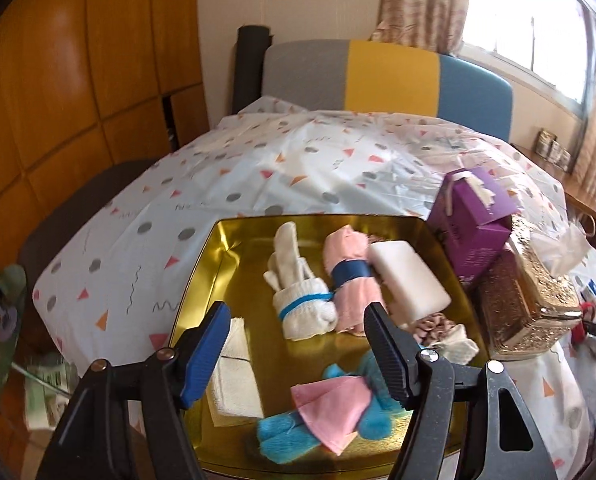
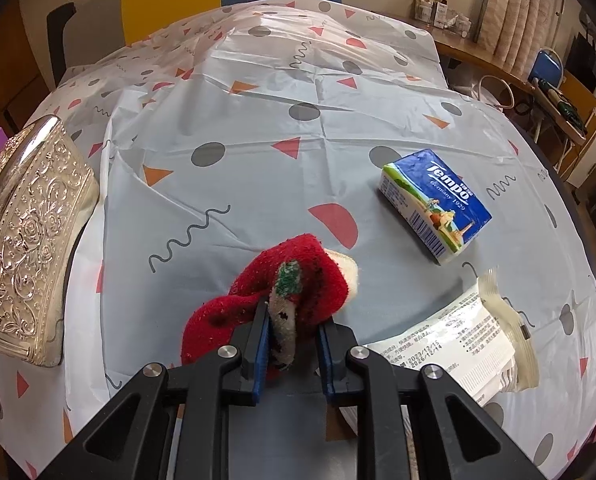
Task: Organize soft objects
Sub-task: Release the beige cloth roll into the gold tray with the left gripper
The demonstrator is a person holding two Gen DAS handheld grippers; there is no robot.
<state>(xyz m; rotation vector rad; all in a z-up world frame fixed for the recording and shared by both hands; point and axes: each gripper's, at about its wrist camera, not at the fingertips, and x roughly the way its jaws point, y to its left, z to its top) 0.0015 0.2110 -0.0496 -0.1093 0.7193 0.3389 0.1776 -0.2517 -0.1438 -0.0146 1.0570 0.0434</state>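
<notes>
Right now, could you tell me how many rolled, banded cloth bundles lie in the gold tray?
2: a white roll with a thin blue band mid-tray, and a pink roll with a wide blue band touching its right side. More could be hidden behind the left gripper.

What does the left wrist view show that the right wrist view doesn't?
Left wrist only: the open left gripper over the gold tray holding rolled socks, a white sponge and a blue plush toy.
Right wrist only: the right gripper shut on a red sock, plus the Tempo tissue pack.
Both: the embossed metal box and patterned tablecloth.
</notes>
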